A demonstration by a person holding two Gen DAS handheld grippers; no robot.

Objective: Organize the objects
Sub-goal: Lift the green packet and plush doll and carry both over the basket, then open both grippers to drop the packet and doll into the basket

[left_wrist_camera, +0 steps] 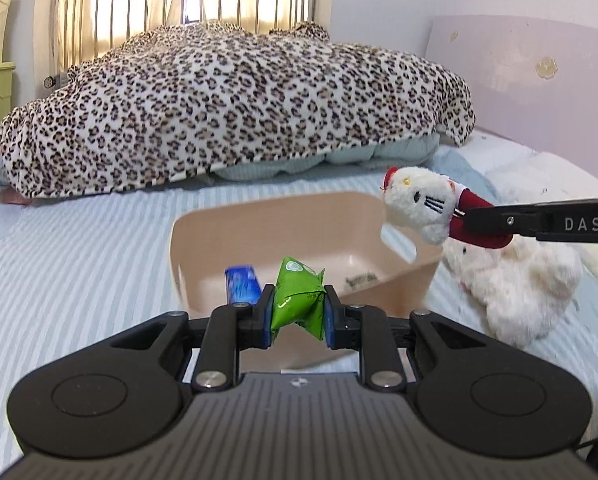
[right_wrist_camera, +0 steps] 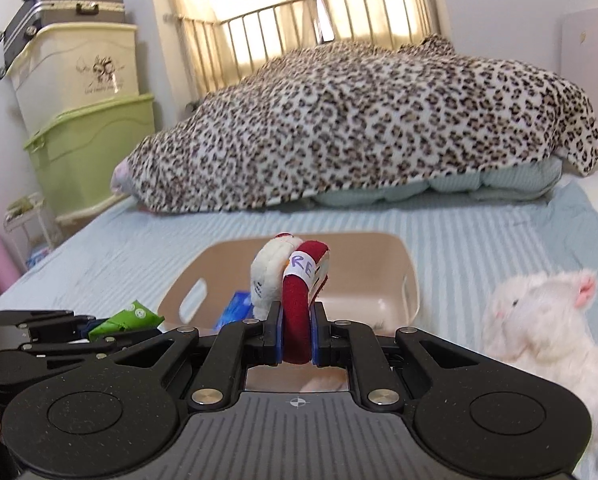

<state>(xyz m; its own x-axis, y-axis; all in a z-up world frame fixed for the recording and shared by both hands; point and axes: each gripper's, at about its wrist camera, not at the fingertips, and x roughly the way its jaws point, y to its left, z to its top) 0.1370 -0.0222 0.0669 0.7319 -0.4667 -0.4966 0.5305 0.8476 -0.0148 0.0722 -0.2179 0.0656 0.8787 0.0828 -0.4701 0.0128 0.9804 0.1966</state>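
Basin [left_wrist_camera: 395, 280], beige plastic with cut-out handles, is being treated as the collecting point; it is sitting on the striped bedsheet [left_wrist_camera: 79, 264], mid-bed, directly ahead of both tools. A blue packet [left_wrist_camera: 241, 284] is already lying inside, near the closer wall.

Left gripper [left_wrist_camera: 297, 312] is being held clamped narrow on a green snack packet [left_wrist_camera: 297, 300], pads pressing both sides, the packet crumpled and standing up between them. It is being carried just short of the basin's near rim.

Right gripper [right_wrist_camera: 297, 330] is being held clamped narrow on the red part of a small Hello Kitty plush [right_wrist_camera: 299, 304]; the white head is hanging off to one side. In the left view the plush [left_wrist_camera: 415, 208] is seen over the basin's right-hand rim.

Step judged: both items are being carried to the basin, release not yet made. The next move probably calls for each load to be brought past the rim and over the open floor, then the jaws opened.

Edges and room:
- Near rim is lying between the green packet and the basin floor; it is likely to be caught if the approach is kept low.
- A large white plush cat [right_wrist_camera: 539, 320] is lying just beside the basin's right side, crowding that flank.
- Leopard-print blanket [left_wrist_camera: 235, 112] is heaped well behind; the sheet on the left is lying open.
- The two tools are being held close; clashing is a risk over the basin.
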